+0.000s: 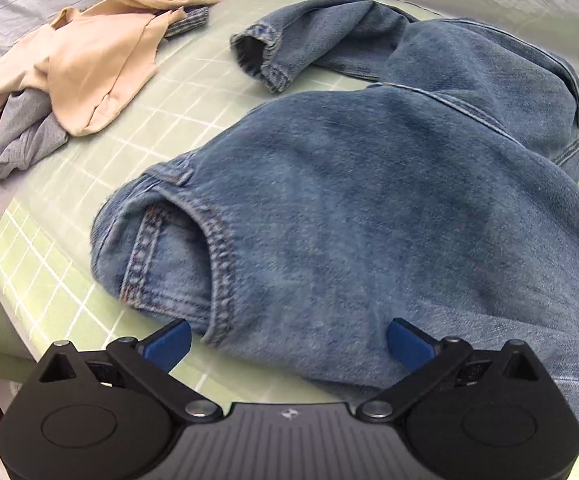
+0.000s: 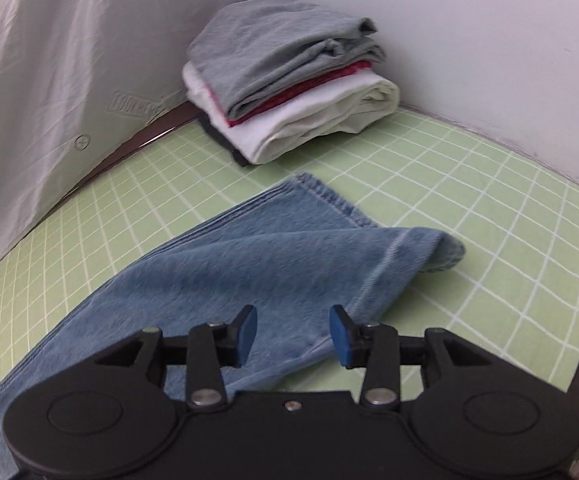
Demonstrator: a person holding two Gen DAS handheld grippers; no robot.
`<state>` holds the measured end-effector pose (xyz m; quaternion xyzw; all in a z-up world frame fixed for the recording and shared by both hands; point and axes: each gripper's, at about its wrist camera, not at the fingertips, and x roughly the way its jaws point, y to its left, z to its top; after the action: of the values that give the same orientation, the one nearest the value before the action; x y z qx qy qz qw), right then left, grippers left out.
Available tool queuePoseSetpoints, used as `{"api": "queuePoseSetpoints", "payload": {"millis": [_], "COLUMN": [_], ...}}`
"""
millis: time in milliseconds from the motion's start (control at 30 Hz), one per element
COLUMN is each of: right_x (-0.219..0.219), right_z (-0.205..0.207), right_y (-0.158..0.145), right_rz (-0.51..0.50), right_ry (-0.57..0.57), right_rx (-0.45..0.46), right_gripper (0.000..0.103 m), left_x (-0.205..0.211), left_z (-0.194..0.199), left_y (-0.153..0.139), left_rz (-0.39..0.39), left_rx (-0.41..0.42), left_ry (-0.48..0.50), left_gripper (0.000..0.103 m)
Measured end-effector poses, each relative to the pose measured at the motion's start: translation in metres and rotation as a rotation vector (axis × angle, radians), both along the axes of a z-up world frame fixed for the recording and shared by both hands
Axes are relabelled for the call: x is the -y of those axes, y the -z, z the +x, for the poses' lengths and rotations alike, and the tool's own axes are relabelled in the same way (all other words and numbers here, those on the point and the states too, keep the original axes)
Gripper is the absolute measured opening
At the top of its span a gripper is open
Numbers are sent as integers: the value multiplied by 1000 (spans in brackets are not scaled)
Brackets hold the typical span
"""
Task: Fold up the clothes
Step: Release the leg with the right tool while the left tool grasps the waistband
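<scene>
Matte black left gripper [image 1: 288, 344] with blue pads [image 1: 169, 345], round housings, silver pivot screws, small white logo, matching black right gripper [image 2: 292, 330], blue-tipped fingers [image 2: 246, 330]

1. An embossed patch [image 2: 136, 104] is showing on the pale sheet [image 2: 49, 80] hanging up and to the left of the right gripper; its letters are looking like "COOLBEAR", but they are too faint to read surely.
2. A small logo mark [image 1: 288, 413] is sitting on the left gripper's black body; no letters are showing in it.
</scene>
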<state>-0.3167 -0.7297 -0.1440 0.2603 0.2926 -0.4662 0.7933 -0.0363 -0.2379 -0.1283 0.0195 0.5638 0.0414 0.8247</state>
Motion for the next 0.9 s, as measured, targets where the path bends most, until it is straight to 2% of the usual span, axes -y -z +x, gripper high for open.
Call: {"api": "queuePoseSetpoints", "payload": {"millis": [133,233,367,433,500,633,800,900], "right_x": [-24,-40,-65,-78,-95,-137,-169,-173], "right_z": [42,80,118,127,130,121,86,67], "right_y": [-1,3,13,19,23,25,24,25], "right_rz": [-18,-3,21,67,80,82,102,138], "right_ry": [-193,-334,-441,-442,-453,-505,-519,-464], "right_rx": [-40,-77,-113,-140,-174,-232,-275,-240], "right_gripper": [63,78,82,82,82,88,88,93], "left_x": [-28,-38,-46,-54,-70,-98,-125,-134], "left_z": [-14,-23,-32,-36,-38,-29,-6,6], "left_y": [6,5,1,-3,-10,-16,-8,1], "left_rz": [-40,-64,-46,-78,-131,-212,-325,-411], "left_rx": [-19,-10,-1,10,28,58,61,59], "left_ry": [-57,-57,-36,-43,-69,-133,-238,-323], "left_gripper": [103,103,103,103,103,103,103,103]}}
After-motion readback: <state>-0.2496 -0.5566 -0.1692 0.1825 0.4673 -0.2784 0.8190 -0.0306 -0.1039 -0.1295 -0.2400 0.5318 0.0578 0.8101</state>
